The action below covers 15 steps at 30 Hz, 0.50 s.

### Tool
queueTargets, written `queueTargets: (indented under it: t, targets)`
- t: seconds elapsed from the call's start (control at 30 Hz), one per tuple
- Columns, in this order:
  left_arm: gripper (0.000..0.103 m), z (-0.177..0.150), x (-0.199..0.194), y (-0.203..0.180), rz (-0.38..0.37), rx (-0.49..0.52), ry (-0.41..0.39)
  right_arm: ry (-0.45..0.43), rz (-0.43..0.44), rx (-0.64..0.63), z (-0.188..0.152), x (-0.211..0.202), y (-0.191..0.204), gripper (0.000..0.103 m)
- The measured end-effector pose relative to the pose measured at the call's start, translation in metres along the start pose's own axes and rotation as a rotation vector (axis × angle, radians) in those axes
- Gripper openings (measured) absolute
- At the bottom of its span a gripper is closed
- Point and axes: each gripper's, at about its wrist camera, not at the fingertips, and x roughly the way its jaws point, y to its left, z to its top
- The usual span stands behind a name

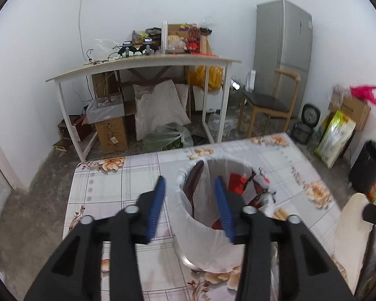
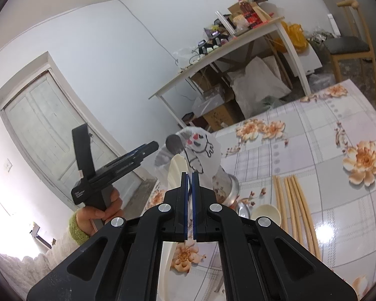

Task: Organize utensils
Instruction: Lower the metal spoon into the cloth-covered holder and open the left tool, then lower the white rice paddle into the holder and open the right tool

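A white utensil holder with a cartoon print stands on the floral tablecloth; a dark spoon leans inside it. My left gripper is open and empty, hovering over the holder's rim. In the right wrist view the holder sits ahead with the dark spoon sticking out. My right gripper is shut on a cream flat utensil, held just in front of the holder. Several wooden chopsticks and a cream spoon lie on the table to the right.
The left gripper shows held in a hand at the left of the right wrist view. A metal spoon lies by the holder's base. Beyond the table stand a white desk, a wooden chair and a fridge.
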Motion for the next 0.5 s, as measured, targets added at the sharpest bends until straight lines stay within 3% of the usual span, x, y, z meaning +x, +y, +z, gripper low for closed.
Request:
queueTargets:
  t: [0.13,0.23,0.5]
  targets:
    - [0.065,-0.005,-0.022,0.012,-0.029,-0.072,-0.051,-0.038,0.013,-0.034,0.022,-0.004,0.009,0.001]
    - [0.073,-0.012,-0.038,0.019,-0.025,-0.106,-0.075,-0.085,0.033,-0.075,0.046,-0.009,0.021,0.001]
    - [0.082,-0.053,-0.079,0.03,-0.003,-0.127,-0.115,-0.215,0.104,-0.187,0.118,0.01,0.06,0.001]
